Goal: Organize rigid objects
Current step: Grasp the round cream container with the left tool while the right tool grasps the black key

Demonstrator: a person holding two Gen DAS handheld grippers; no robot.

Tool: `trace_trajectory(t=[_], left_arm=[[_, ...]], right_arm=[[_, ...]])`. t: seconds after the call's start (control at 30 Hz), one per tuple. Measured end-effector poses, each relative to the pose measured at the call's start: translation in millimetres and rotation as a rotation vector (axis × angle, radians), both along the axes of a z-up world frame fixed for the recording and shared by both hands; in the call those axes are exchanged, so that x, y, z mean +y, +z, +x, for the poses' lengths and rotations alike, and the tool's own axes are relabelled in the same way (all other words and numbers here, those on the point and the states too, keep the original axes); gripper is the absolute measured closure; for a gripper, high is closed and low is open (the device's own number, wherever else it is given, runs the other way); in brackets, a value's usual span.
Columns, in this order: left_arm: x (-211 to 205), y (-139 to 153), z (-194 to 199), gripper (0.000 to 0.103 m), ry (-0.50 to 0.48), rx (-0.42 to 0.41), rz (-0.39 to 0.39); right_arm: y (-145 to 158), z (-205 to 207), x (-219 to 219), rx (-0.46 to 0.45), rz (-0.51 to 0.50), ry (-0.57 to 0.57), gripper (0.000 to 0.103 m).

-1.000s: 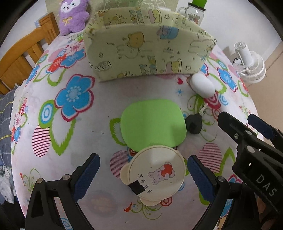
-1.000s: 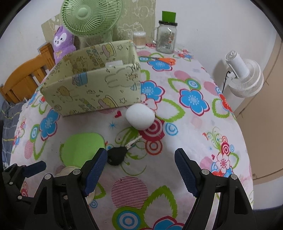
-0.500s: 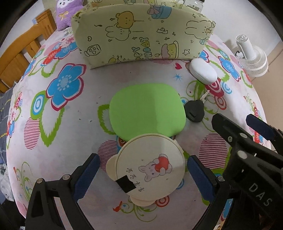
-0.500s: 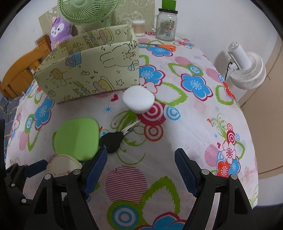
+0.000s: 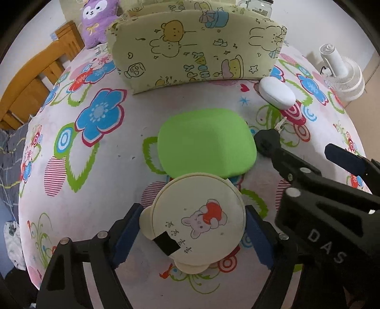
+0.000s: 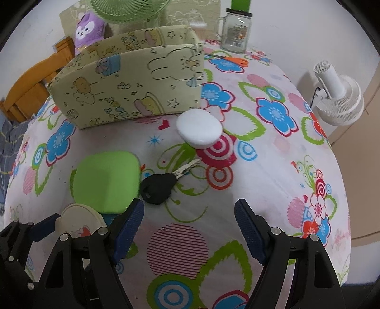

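A cream round lid [image 5: 197,221] with a bunny picture lies on the flowered tablecloth. My left gripper [image 5: 192,230] is closing on it, and both blue pads touch its sides. Just behind the cream lid lies a green rounded lid [image 5: 206,142]. A black key [image 6: 158,187] rests to the right of the green lid, and a white oval case [image 6: 199,128] lies farther back. The yellow cartoon fabric box [image 6: 133,83] stands open-topped behind them. My right gripper [image 6: 190,225] hovers open over bare cloth, with the key just ahead of its left finger.
A glass jar [image 6: 235,31], orange scissors [image 6: 228,59], a green fan [image 6: 128,9] and a purple plush [image 6: 89,28] are at the table's back. A white fan [image 6: 337,95] stands off the right edge. A wooden chair [image 5: 35,85] stands at the left.
My left gripper's jaws have narrowed onto the cream lid, which now sits between the pads. My right gripper has sunk slightly toward the key, jaws unchanged.
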State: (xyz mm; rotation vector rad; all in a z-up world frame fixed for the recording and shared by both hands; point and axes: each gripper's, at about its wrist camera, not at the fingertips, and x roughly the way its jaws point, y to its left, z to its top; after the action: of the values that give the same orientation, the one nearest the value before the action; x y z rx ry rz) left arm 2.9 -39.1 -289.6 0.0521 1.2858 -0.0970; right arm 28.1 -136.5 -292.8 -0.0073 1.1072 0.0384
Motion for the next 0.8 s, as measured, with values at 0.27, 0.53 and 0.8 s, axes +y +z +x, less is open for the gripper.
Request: trace_trajectory(t=[0.27, 0.53, 0.8], left_arm=[[6.9, 0.6, 16.2, 0.018, 0.021, 0.006, 0.013], [11.8, 0.5, 28.4, 0.018, 0.027, 0.007, 0.025], [14.1, -1.1, 34.5, 0.018, 0.019, 0.007, 0.04]], right_arm=[[-5.1, 9.0, 6.7, -0.002, 0.003, 0.027, 0.024], [-12.4, 20.6, 7.9, 0.014, 0.035, 0.018, 0.033], [-13.9, 25.9, 20.1, 0.014, 0.012, 0.022, 0.053]])
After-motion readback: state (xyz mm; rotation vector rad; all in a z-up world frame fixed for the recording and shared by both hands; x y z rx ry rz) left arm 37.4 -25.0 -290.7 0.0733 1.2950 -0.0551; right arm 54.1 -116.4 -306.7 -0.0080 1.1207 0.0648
